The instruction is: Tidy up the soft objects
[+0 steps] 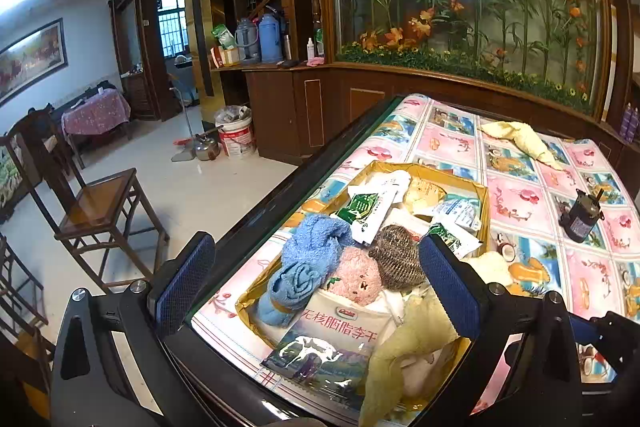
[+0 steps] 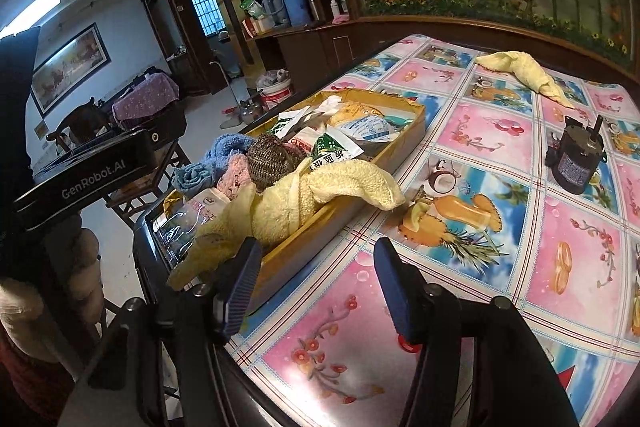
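Both your grippers, left and right, are wide open, holding nothing. The yellow towel drapes over the gold tray's near-right wall, long axis running left-right. Packets crowd behind it. Farther off, a second yellow cloth and a black motor.

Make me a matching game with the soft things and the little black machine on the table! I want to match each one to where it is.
Things:
1. blue towel
2. pink teddy bear
3. far yellow cloth
4. black motor

Places:
A. alone on the tablecloth, far end near the flower wall
B. standing on the tablecloth, right of the box
C. in the gold box, left side
D. in the box, between the blue towel and the brown knitted thing

Pairs: 1-C, 2-D, 3-A, 4-B
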Available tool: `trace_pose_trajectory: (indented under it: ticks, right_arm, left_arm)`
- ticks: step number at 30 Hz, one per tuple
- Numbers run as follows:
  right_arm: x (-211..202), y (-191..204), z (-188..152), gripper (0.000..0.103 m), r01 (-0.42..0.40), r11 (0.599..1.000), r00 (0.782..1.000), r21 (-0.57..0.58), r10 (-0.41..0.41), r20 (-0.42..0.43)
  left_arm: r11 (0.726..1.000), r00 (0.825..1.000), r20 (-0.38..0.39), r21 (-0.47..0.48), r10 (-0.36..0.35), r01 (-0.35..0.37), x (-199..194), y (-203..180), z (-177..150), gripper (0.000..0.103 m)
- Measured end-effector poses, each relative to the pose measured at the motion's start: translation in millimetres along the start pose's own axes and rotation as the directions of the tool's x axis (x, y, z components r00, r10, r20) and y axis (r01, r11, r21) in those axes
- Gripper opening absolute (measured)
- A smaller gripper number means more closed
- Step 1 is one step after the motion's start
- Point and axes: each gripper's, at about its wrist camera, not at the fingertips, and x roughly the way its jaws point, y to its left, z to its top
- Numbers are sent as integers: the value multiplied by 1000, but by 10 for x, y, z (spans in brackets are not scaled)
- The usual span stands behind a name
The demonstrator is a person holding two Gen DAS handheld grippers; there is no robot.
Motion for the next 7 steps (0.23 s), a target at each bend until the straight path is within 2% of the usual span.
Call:
trace_pose_trajectory:
  ticks: [7]
  right_arm:
    - [26,43,-5,59,0,1000,1000,-7,-1,-11]
  left_arm:
    - [1000,1000,-19,18,7,-7,34,-28,-21,103]
